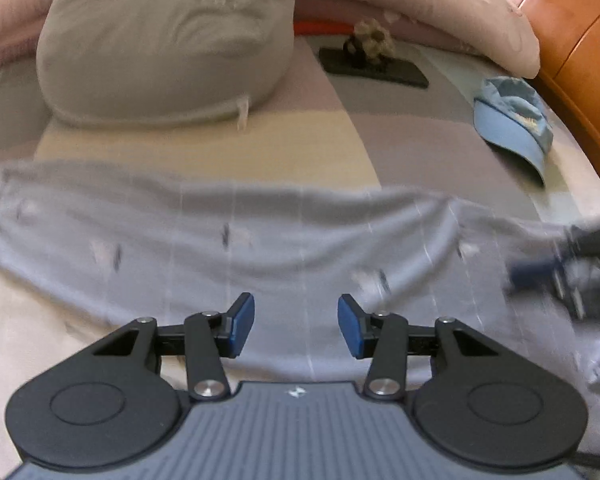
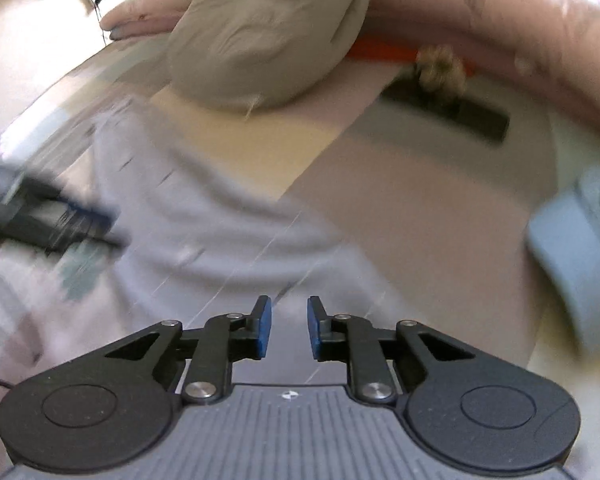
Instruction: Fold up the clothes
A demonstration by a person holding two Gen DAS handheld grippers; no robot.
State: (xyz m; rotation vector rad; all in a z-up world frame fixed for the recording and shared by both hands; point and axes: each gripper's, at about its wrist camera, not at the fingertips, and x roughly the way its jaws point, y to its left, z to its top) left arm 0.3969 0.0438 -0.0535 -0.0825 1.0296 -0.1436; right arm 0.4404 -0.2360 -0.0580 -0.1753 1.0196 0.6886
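A pale grey-lilac garment (image 1: 260,236) with thin white stripes and small dark marks lies spread flat across the bed; it also shows in the right wrist view (image 2: 204,216). My left gripper (image 1: 296,326) is open and empty, just above the garment's near edge. My right gripper (image 2: 289,328) is open with a narrower gap, empty, over the garment's right part. The right gripper shows blurred at the right edge of the left wrist view (image 1: 572,268). The left gripper shows blurred at the left of the right wrist view (image 2: 60,220).
A grey pillow (image 1: 160,40) lies beyond the garment. A black phone-like slab (image 1: 374,68) with a small fluffy charm sits behind it. A light blue cap (image 1: 516,120) lies at the right, near the wooden headboard (image 1: 580,40). Pink bedding (image 1: 440,4) lines the back.
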